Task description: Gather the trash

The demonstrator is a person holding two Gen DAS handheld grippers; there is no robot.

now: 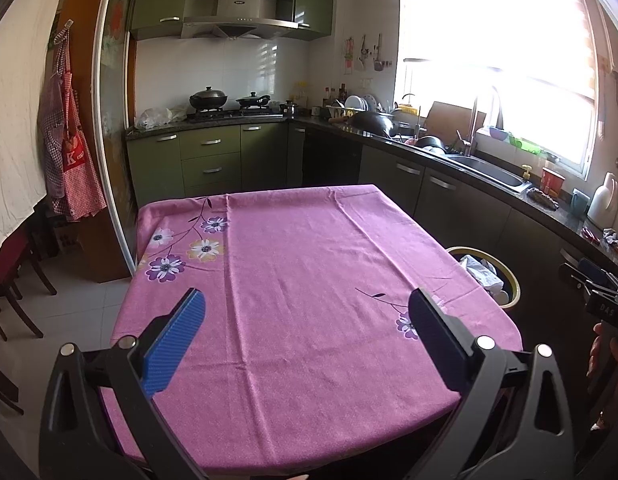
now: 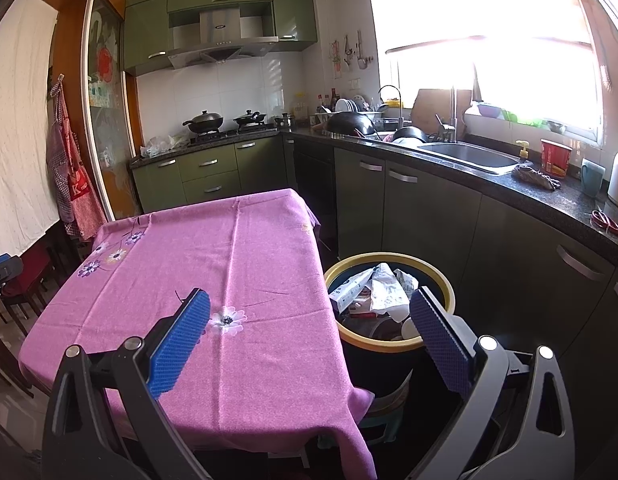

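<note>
A round bin (image 2: 389,347) with a yellow rim stands on the floor right of the table and holds crumpled white wrappers and paper (image 2: 381,288). It also shows in the left wrist view (image 1: 513,280). My left gripper (image 1: 307,304) is open and empty above the pink flowered tablecloth (image 1: 301,264). My right gripper (image 2: 309,306) is open and empty, held above the table's right edge and the bin. No loose trash shows on the tablecloth (image 2: 213,264).
A dark counter (image 2: 509,184) with a sink (image 2: 469,156), cups and scissors runs along the right. Green cabinets and a stove with pans (image 1: 225,104) stand at the back. Dark chairs (image 1: 9,280) stand left of the table. An apron (image 1: 69,152) hangs at the left.
</note>
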